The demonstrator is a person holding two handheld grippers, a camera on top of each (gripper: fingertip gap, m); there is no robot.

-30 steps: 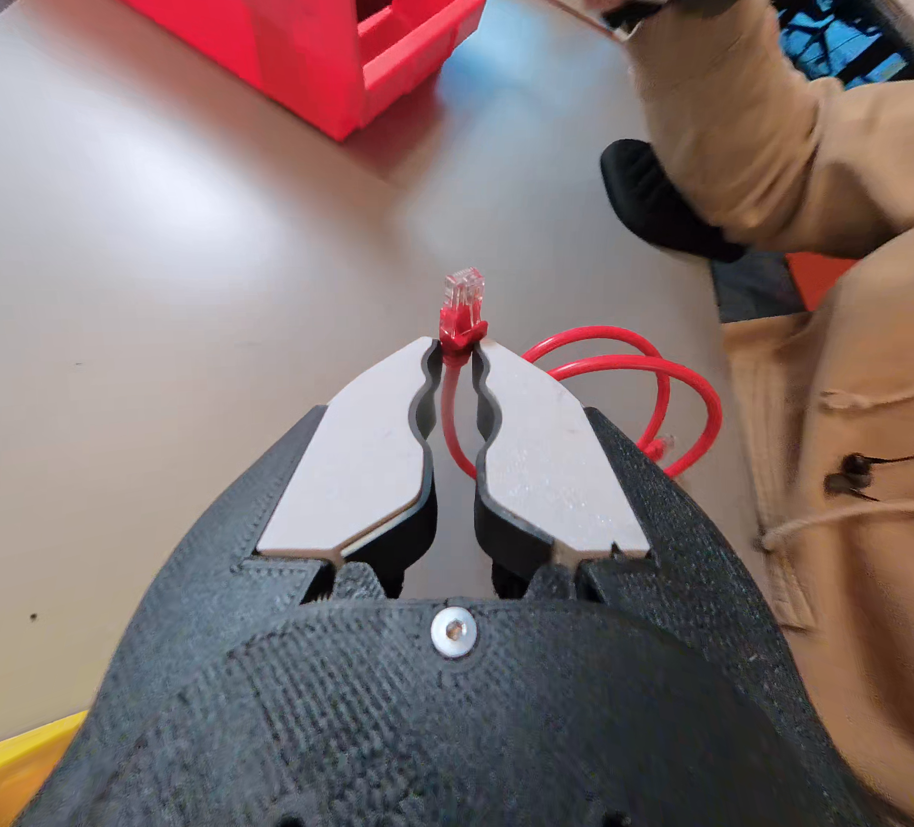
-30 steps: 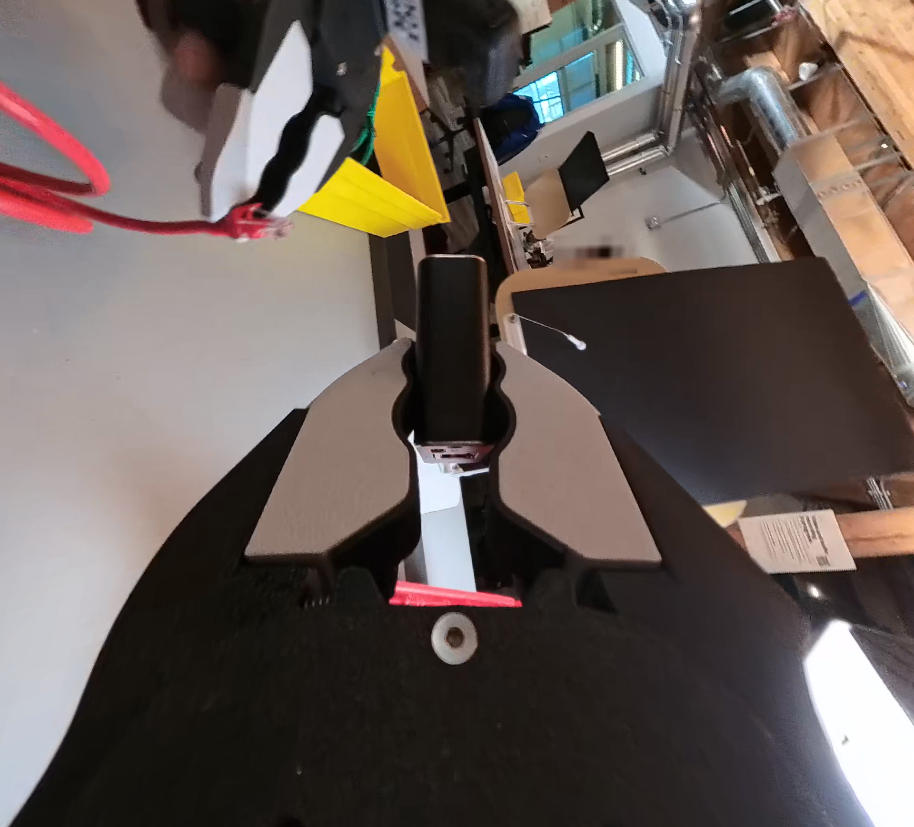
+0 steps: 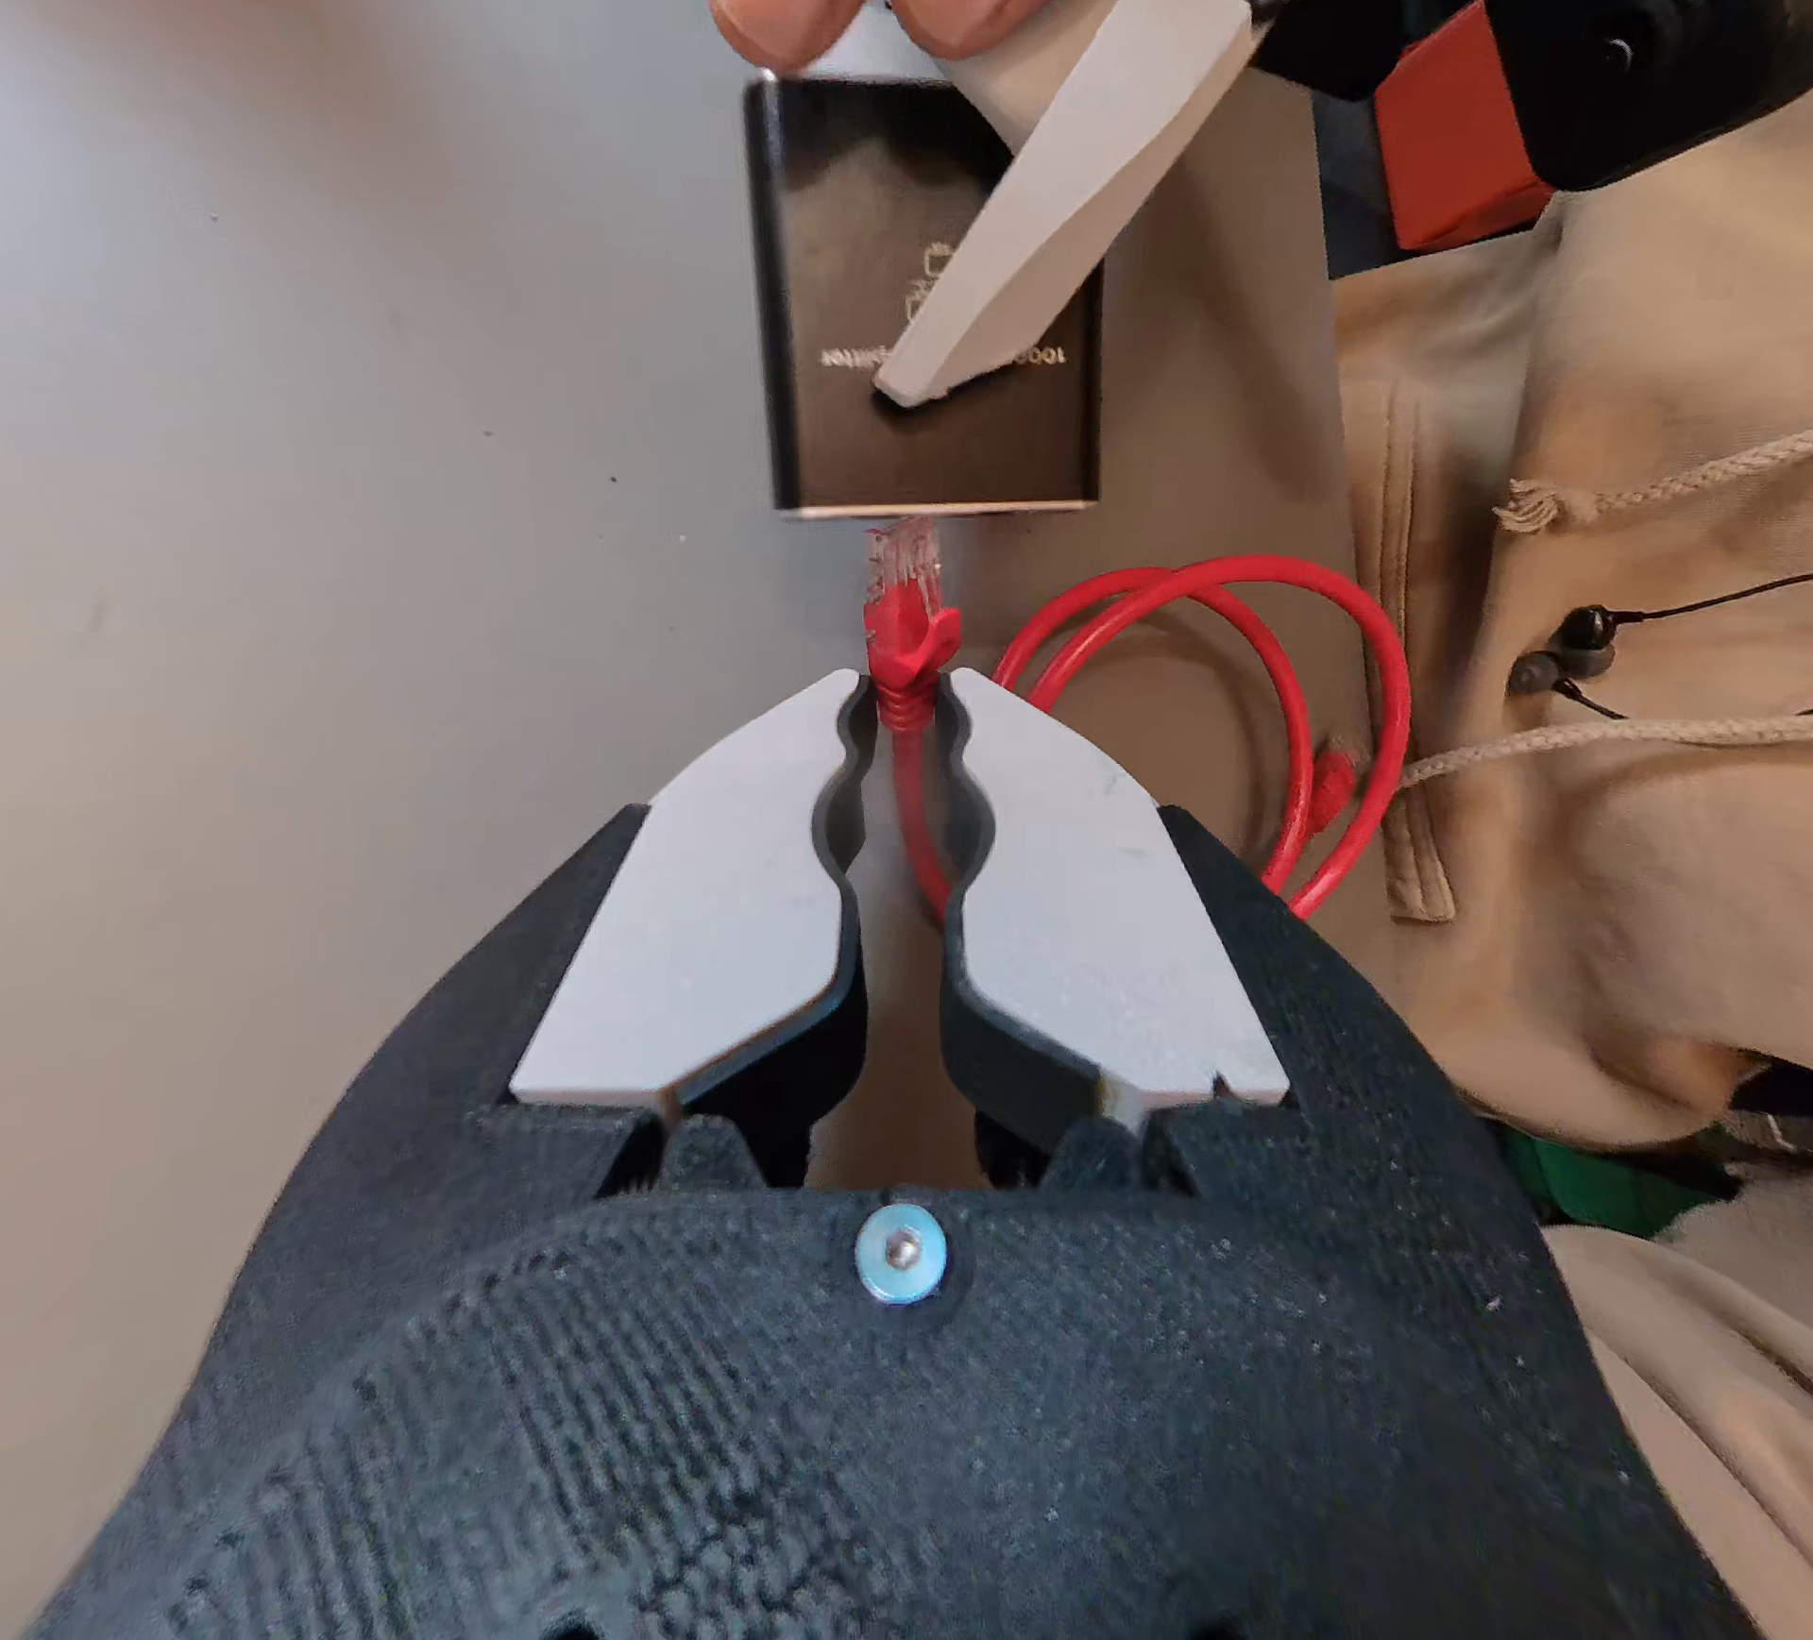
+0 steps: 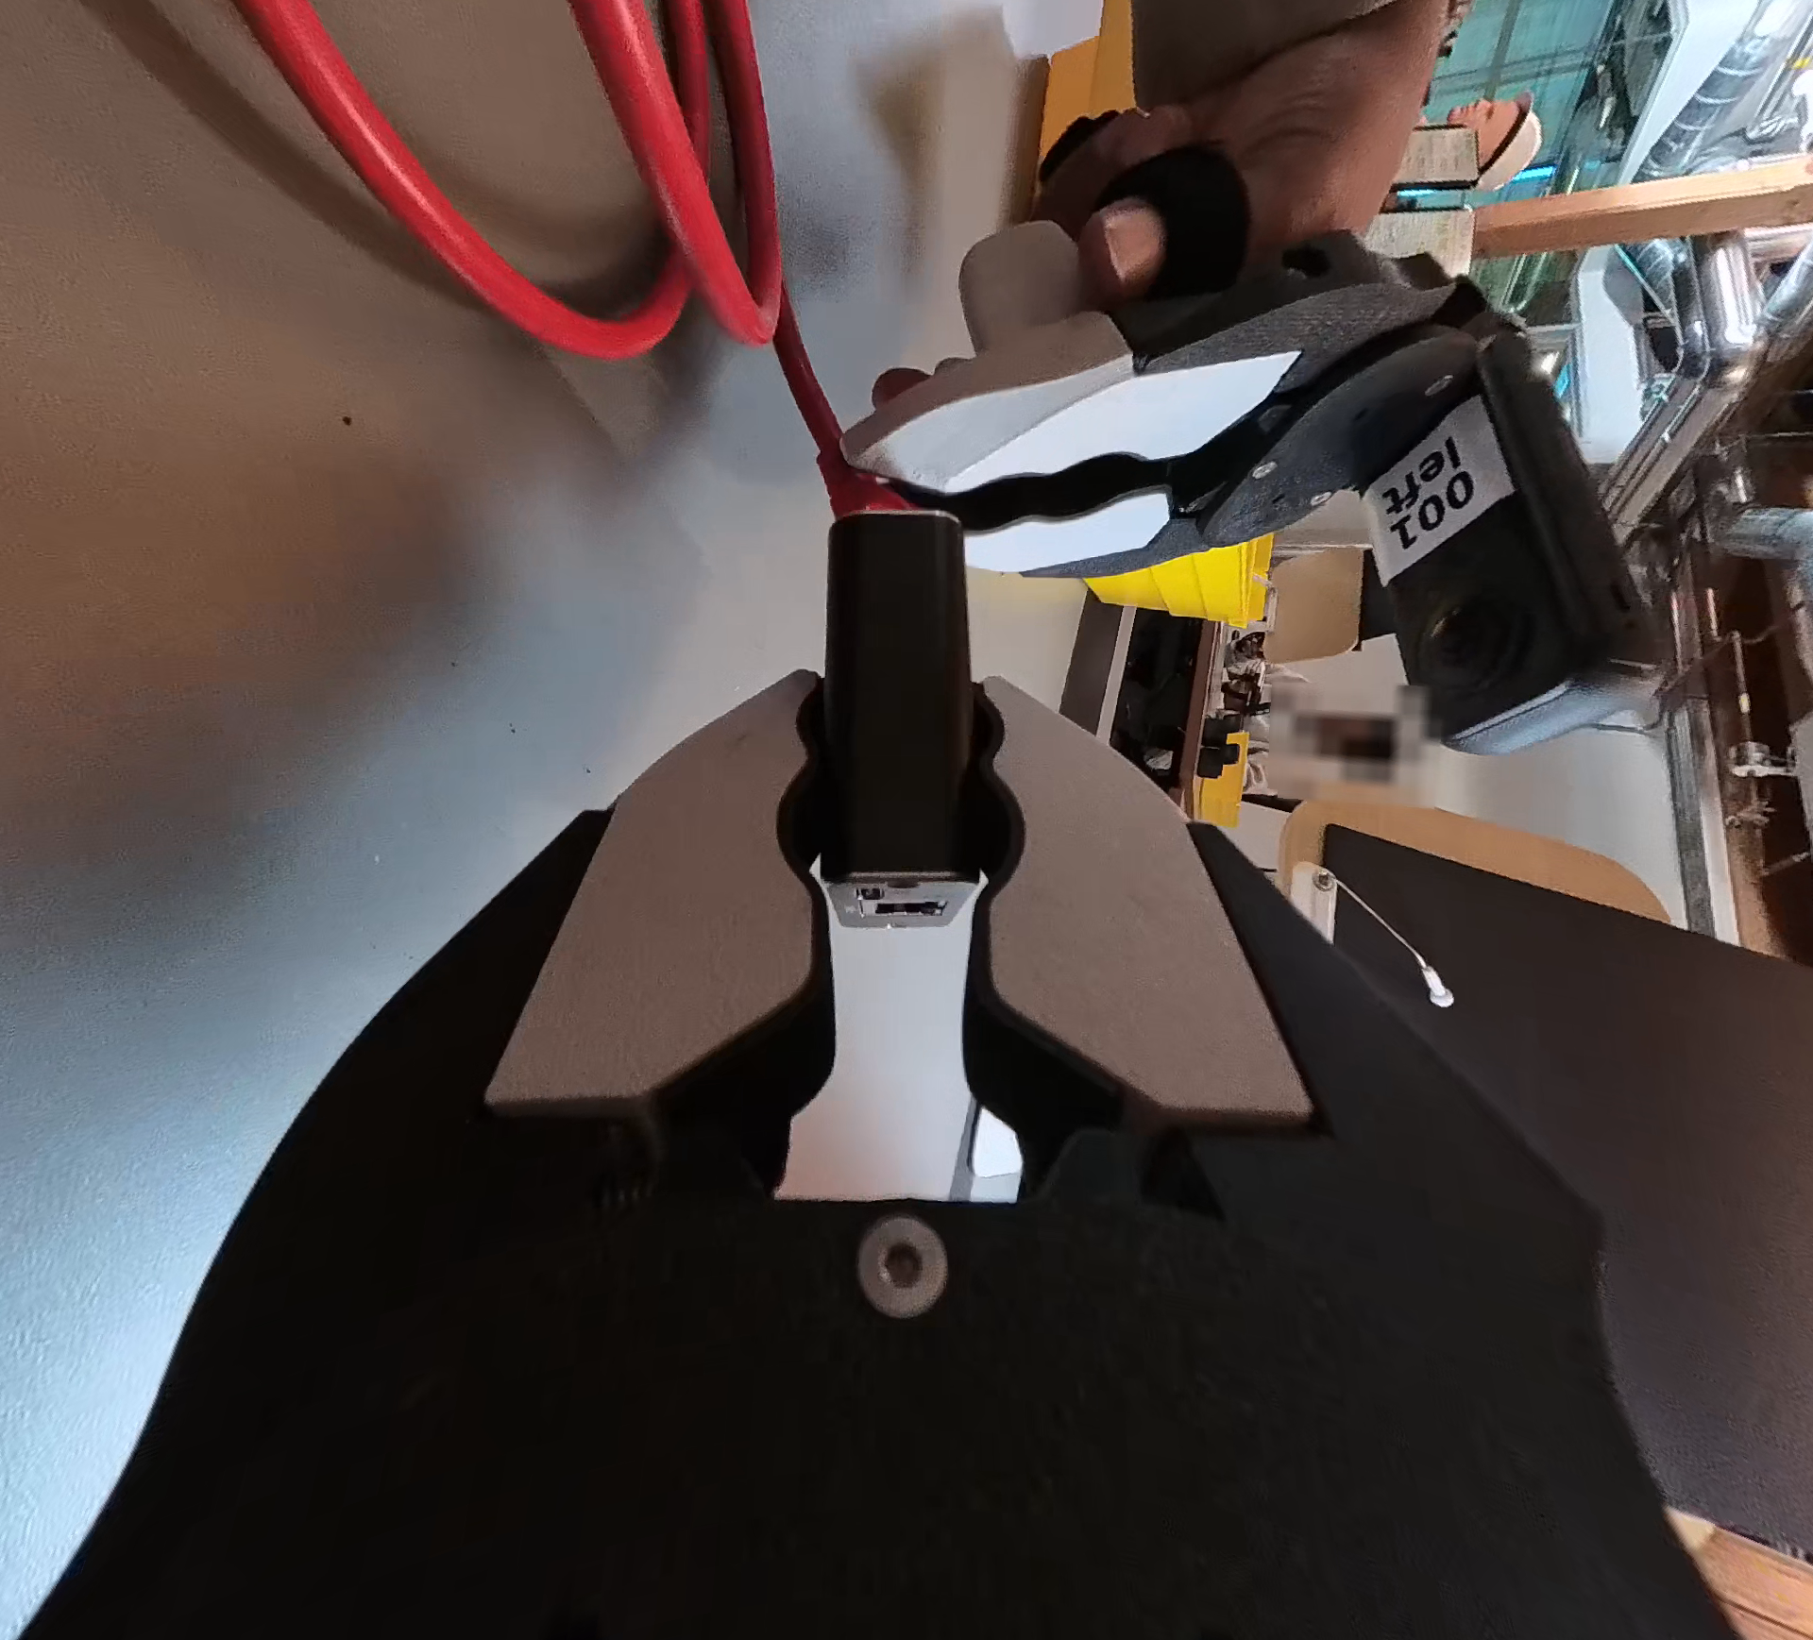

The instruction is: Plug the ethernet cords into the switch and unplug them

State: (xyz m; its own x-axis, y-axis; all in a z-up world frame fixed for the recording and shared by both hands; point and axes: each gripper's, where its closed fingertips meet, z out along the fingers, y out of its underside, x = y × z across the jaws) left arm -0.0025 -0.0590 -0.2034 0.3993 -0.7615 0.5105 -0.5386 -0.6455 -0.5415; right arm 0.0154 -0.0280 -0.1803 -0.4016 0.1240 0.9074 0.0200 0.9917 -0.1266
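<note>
Behind everything spreads a pale grey-beige surface [image 3: 343,514], with a yellow bin [image 4: 1192,587] at its far edge and a cluttered workshop beyond. Someone in a tan hooded coat [image 3: 1570,808] stands close against it, holding both tools. The right gripper [image 4: 898,695] has its fingers [image 4: 687,887] closed on the narrow sides of the black switch [image 3: 932,298], which sticks out past the fingertips toward the other tool. The left gripper [image 3: 907,681] has its fingers [image 3: 706,887] nearly together, pinching the red ethernet cord [image 3: 1295,710] just behind its boot. The clear plug [image 3: 903,558] juts beyond the fingertips, its tip right at the switch's silver port edge; whether it has gone in I can't tell. Slack cord loops off beside the left fingers, toward the coat.
</note>
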